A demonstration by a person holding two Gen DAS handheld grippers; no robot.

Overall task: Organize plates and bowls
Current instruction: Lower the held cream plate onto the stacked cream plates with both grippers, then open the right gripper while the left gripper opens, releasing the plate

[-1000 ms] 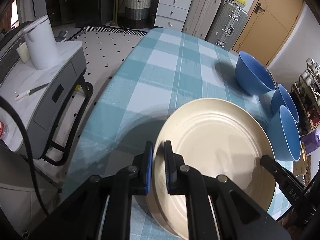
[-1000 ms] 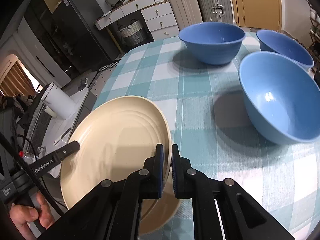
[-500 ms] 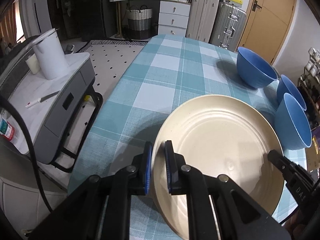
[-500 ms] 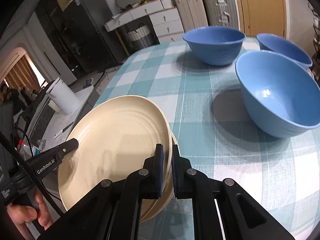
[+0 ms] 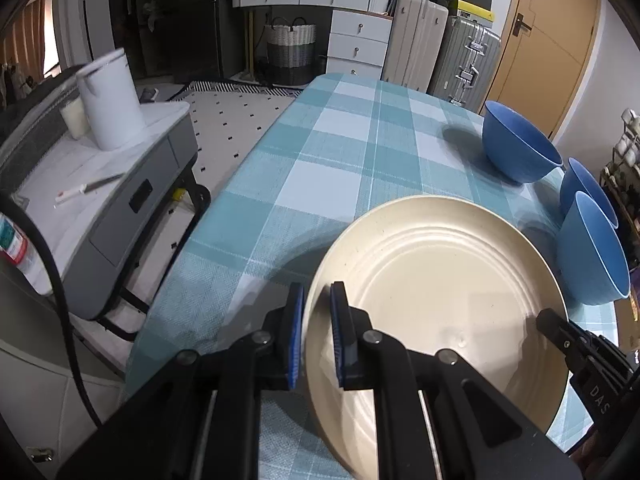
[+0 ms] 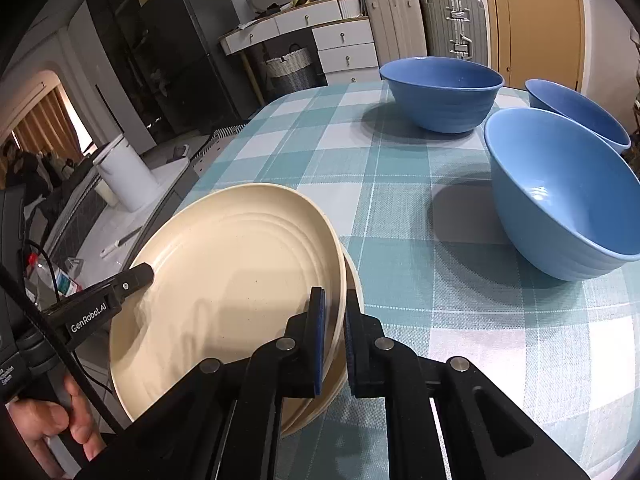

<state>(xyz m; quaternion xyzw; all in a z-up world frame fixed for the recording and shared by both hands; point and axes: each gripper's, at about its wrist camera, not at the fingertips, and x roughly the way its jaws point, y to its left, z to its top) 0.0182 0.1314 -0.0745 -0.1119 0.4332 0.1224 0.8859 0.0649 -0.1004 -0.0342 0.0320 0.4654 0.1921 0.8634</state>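
Note:
A stack of cream plates (image 5: 440,300) (image 6: 224,280) hangs tilted over the near left part of the teal checked table (image 5: 344,152). My left gripper (image 5: 318,300) is shut on the stack's left rim, and its finger (image 6: 136,276) also shows in the right wrist view. My right gripper (image 6: 334,304) is shut on the opposite rim; its tip (image 5: 554,322) shows in the left wrist view. Three blue bowls stand at the right: a far one (image 5: 516,152) (image 6: 440,92), a middle one (image 5: 588,196) (image 6: 576,116) and a near one (image 5: 592,256) (image 6: 560,196). Whether the stack touches the cloth is hidden.
A grey cart (image 5: 100,184) with a white jug (image 5: 108,104) stands left of the table edge. White drawers (image 5: 356,44), suitcases (image 5: 464,56) and a wooden door (image 5: 544,40) are at the back. A person's hand (image 6: 48,420) holds the left gripper.
Both grippers keep their hold on the plates and have sunk a little with them. The plates have drawn slightly away from the bowls, toward the near edge.

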